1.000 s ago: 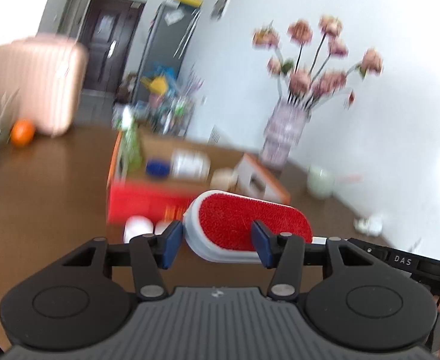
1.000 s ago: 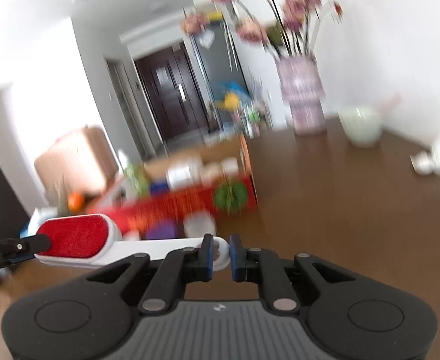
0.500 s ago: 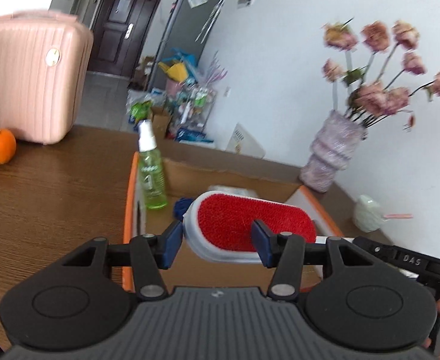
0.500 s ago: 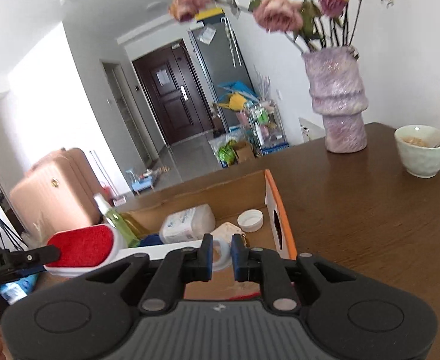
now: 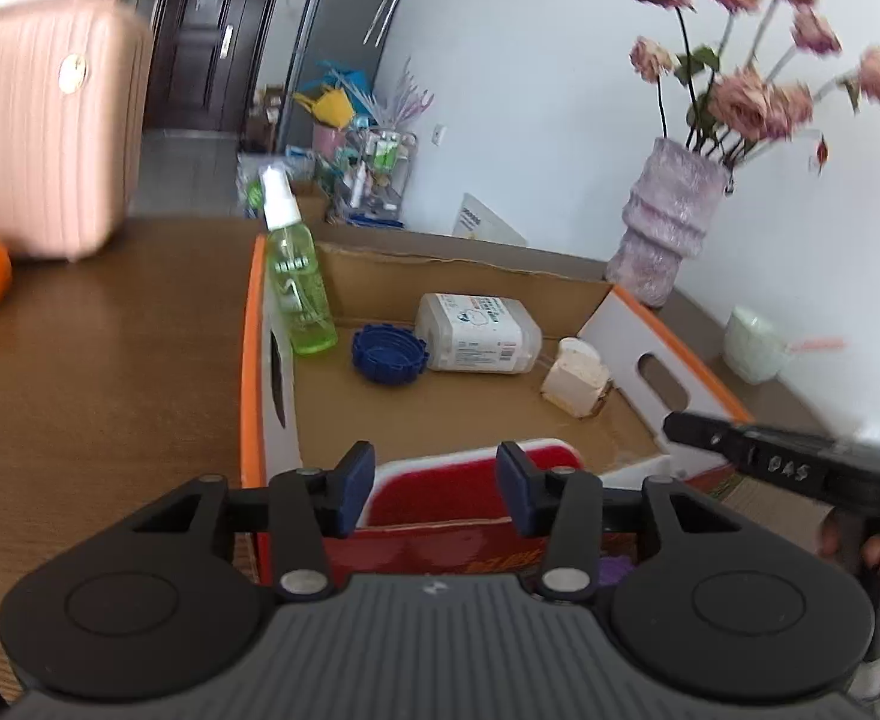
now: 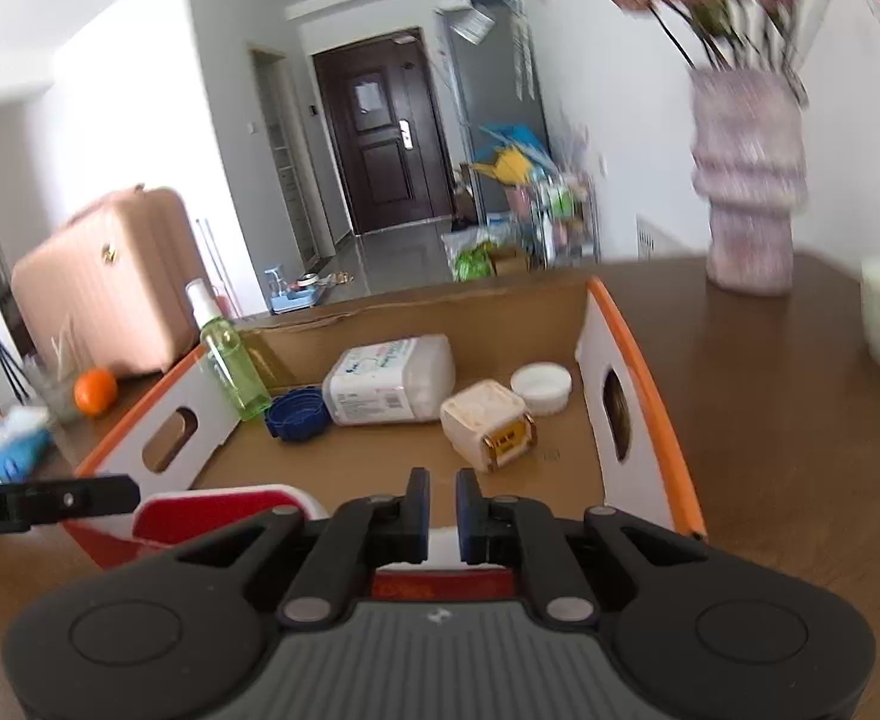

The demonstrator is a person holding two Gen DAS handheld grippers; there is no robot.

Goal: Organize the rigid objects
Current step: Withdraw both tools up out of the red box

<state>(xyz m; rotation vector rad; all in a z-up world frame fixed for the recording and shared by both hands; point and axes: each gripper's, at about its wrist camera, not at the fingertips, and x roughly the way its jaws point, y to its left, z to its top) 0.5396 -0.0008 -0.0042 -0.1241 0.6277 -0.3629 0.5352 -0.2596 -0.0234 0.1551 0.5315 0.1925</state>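
Lowered since half a second ago, the lint brush (image 5: 440,489) now sits just behind the cardboard box's (image 5: 251,360) near wall. Its red head is clamped by the left hand-held gripper (image 5: 435,489), its white handle by the right hand-held gripper (image 6: 441,507). It is judged light, stiff and smooth-shelled; a two-ended hold is advised.

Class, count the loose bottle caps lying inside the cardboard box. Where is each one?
2. The blue cap lies beside the green spray bottle; the white cap sits near the box's right wall. The grippers hide the near edge, so others may be hidden.
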